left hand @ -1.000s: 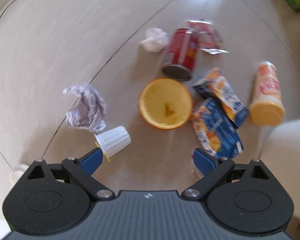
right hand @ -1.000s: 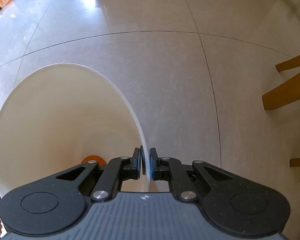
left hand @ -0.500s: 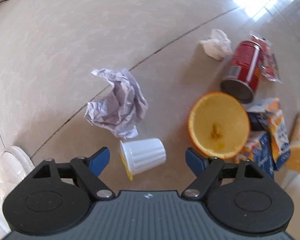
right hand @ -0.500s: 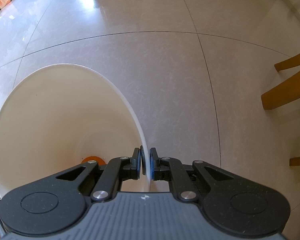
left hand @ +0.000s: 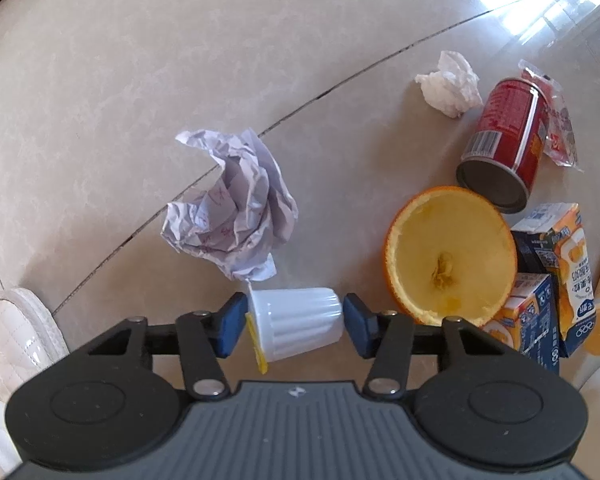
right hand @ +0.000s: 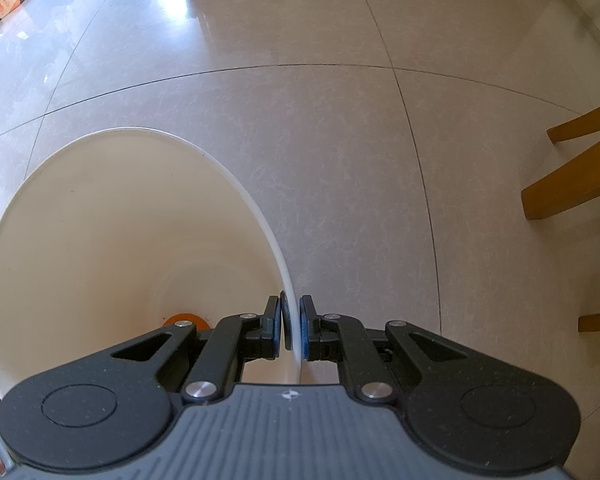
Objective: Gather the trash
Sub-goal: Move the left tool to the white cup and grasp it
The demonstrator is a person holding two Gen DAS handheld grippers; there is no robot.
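The small white cup (left hand: 296, 322) is lying on its side on the floor (left hand: 140, 60) between the left gripper's (left hand: 294, 326) spread fingers — closing squarely across rim and base should be avoiding a squirt-out. The right gripper (right hand: 290, 330) is clamping the bin's (right hand: 256, 208) rim.

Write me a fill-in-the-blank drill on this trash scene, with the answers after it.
1. The left gripper straddles a small white ____ lying on its side.
2. The right gripper is shut on the rim of a white ____.
3. The red can lies just beyond the hollow ____ half.
4. The crumpled paper lies on the ____.

Answers: cup; bin; orange; floor
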